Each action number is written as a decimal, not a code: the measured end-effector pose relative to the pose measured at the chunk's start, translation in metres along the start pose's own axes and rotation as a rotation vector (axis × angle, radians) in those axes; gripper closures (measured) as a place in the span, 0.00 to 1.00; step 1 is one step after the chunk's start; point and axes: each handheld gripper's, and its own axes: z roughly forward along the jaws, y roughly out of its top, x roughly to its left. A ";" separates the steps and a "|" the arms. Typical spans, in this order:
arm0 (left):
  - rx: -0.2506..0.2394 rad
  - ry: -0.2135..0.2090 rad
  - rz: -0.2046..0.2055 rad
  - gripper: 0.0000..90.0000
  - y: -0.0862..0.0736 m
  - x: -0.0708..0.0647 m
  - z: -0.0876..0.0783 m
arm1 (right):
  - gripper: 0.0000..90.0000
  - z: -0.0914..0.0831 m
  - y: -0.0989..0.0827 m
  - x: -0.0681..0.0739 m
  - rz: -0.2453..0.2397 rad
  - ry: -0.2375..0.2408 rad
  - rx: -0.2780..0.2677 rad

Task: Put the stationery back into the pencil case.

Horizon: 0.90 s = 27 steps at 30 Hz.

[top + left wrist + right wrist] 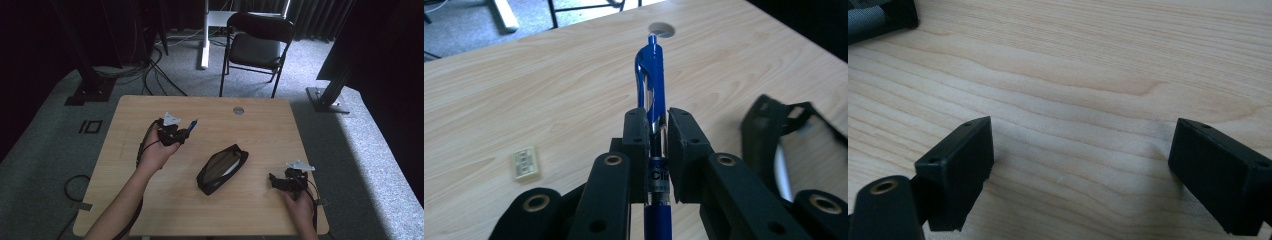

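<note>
My left gripper (184, 132) hovers over the left half of the wooden table (260, 115), shut on a blue pen (651, 90) whose clip end points away past the pads. The same blue pen (192, 125) pokes out toward the right in the high view. A black pencil case (222, 169) lies open at the table's middle, its black rim (769, 130) at the right of the left gripper view. My right gripper (272, 181) rests low near the front right corner, its jaws spread wide over bare wood (1083, 125) with nothing between them.
A small pale eraser-like block (525, 163) lies on the wood to the left of my left gripper. A round cable hole (238, 110) sits near the table's far edge. A black folding chair (257, 42) stands behind the table, with cables on the floor.
</note>
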 end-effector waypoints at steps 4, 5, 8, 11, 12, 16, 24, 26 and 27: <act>-0.007 -0.026 0.019 0.89 0.005 -0.015 -0.002 | 0.12 0.000 0.000 0.000 -0.001 0.000 0.000; -0.008 -0.030 0.027 0.89 0.006 -0.018 -0.002 | 0.12 0.000 0.000 0.000 -0.001 0.000 0.000; -0.013 -0.050 0.033 0.89 0.009 -0.027 -0.003 | 0.12 0.000 0.000 0.000 -0.001 0.000 -0.001; -0.012 -0.074 0.037 0.89 0.011 -0.036 -0.002 | 0.12 0.000 0.000 0.000 0.000 -0.001 -0.002; -0.014 -0.079 0.037 0.89 0.011 -0.039 -0.001 | 0.12 0.000 0.000 0.000 0.000 -0.001 -0.001; -0.003 -0.101 0.048 0.89 0.012 -0.052 0.000 | 0.12 0.000 0.000 0.000 0.000 -0.001 -0.002; 0.000 -0.152 0.055 0.89 0.016 -0.079 0.010 | 0.12 0.000 0.000 0.000 0.001 0.000 -0.001; 0.006 -0.172 0.048 0.89 0.016 -0.085 0.015 | 0.12 0.000 0.000 0.000 0.001 0.000 -0.001; 0.014 -0.177 0.051 0.89 0.015 -0.088 0.017 | 0.12 0.000 0.000 0.000 0.001 0.000 -0.001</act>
